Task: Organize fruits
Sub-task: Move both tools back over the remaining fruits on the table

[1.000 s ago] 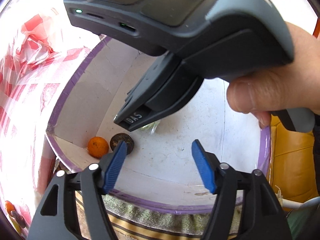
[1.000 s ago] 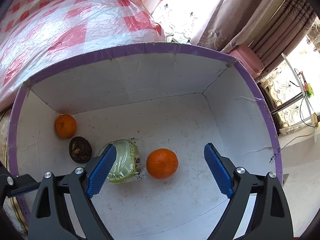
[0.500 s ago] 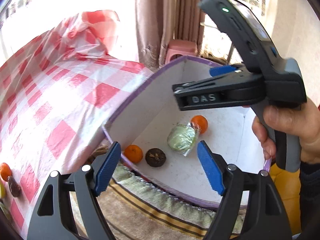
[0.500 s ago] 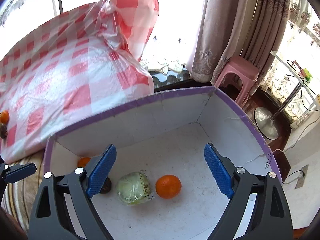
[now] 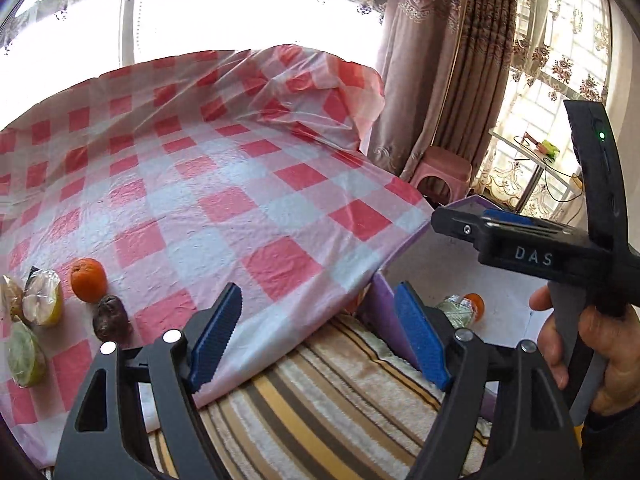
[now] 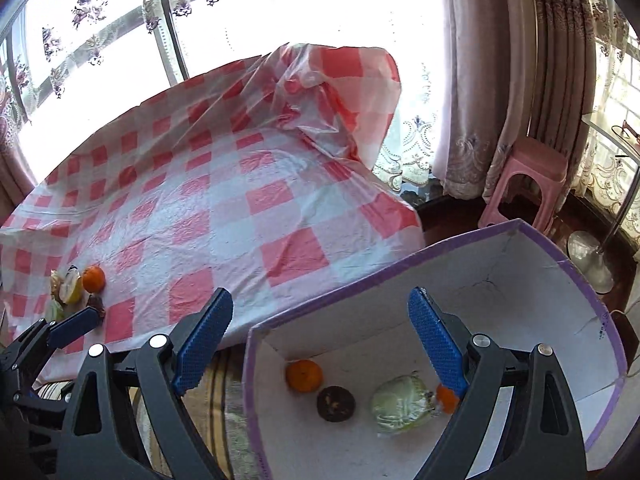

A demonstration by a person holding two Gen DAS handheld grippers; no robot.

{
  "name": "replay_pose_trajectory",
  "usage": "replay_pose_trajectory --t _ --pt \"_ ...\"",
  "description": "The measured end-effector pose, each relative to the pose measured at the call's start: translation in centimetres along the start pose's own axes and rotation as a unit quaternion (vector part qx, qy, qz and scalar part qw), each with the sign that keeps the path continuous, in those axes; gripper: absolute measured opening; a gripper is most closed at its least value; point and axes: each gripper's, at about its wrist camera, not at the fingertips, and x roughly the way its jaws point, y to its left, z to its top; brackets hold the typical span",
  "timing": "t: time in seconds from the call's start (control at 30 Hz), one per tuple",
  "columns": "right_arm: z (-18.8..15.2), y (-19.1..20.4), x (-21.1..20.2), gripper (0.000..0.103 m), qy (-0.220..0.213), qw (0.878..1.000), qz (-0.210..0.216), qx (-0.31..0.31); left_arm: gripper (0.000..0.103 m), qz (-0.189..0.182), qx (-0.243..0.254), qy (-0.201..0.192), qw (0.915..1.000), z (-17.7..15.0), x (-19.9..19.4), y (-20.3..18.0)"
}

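A white box with a purple rim (image 6: 400, 272) stands beside the table. In it lie an orange (image 6: 304, 375), a dark round fruit (image 6: 335, 403), a wrapped green fruit (image 6: 400, 403) and a second orange (image 6: 445, 398). On the red-checked table lie an orange (image 5: 88, 280), a dark fruit (image 5: 111, 323) and wrapped pale fruits (image 5: 42, 303). My left gripper (image 5: 318, 344) is open and empty over the table's near edge. My right gripper (image 6: 320, 344) is open and empty above the box's rim; it also shows in the left wrist view (image 5: 520, 240).
A striped towel (image 5: 340, 408) covers the surface between table and box. A pink stool (image 6: 524, 184), curtains and a lamp base (image 6: 592, 260) stand behind the box. The tablecloth (image 5: 224, 184) bunches up at its far right corner.
Both grippers have lifted out of the box and swung left toward the table. The fruits on the table have come into view. Both stay open.
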Motion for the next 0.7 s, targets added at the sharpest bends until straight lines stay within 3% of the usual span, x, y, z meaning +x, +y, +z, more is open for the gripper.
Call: replay_pose_trajectory --t 0.3,0.7 --pt "-0.6 7.6 1.7 0.086 0.012 0.998 0.050 -0.036 0.079 0.044 -0.072 -0.017 0.9963 -0.3 -2.0 6.7" --pt "-2.2 15.6 3.3 0.087 0.019 0.993 0.090 -0.079 0.079 0.101 -0.151 -0.033 0.9828 -2.2 -5.1 14.2"
